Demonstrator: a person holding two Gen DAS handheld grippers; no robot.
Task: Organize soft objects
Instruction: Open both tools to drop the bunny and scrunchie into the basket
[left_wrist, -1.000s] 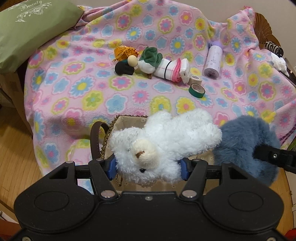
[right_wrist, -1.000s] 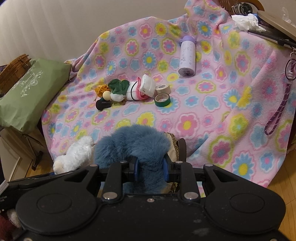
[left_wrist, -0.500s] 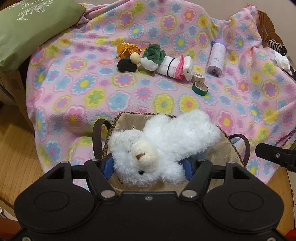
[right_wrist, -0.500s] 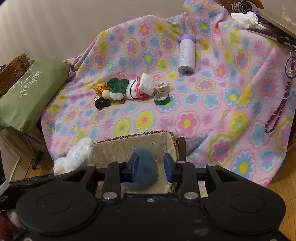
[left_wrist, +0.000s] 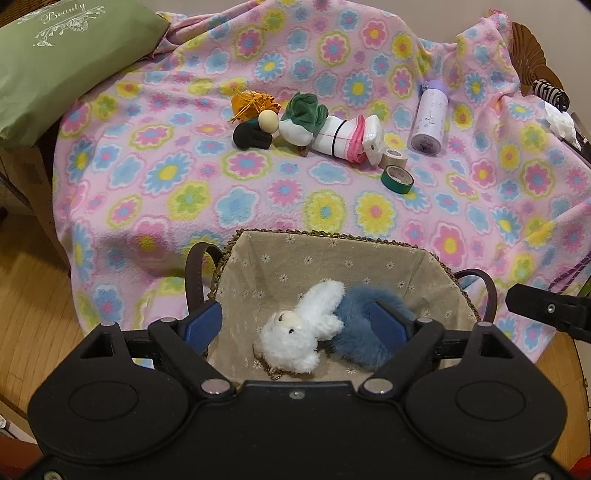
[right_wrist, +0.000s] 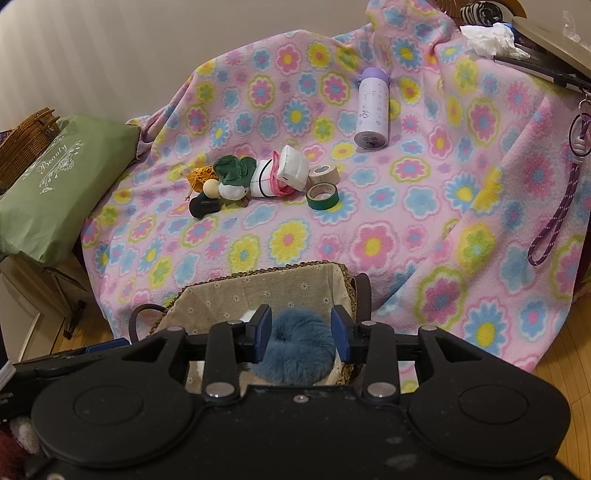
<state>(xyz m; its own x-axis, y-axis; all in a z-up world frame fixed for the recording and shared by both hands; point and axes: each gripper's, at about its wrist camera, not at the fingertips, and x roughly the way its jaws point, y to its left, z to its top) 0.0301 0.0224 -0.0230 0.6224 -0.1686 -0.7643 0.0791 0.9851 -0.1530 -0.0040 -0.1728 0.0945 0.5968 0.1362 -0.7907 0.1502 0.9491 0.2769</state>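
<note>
- The left wrist view looked straight into the basket (left_wrist: 332, 258), where the white teddy bear (left_wrist: 299, 339) lay on the lining touching the blue fluffy toy (left_wrist: 365, 328).
- The left gripper (left_wrist: 301, 326) stood spread wide above them, its jaws having just been opening, with the bear lying loose below and nothing pinched.
- The right wrist view showed the blue fluffy toy (right_wrist: 299, 343) between the pads of the right gripper (right_wrist: 301, 334), whose jaws had just been opening; I cannot tell whether the pads touched the fur.
- In that view only a sliver of the white teddy bear (right_wrist: 248, 314) showed behind a finger, and the basket (right_wrist: 258, 284) was largely hidden.
- Only the right view showed a purple cord (right_wrist: 554, 221) hanging over the flowered blanket (right_wrist: 406, 206).
- Both showed a bottle (left_wrist: 430, 118) and a green tape roll (left_wrist: 397, 179) well beyond the basket.
</note>
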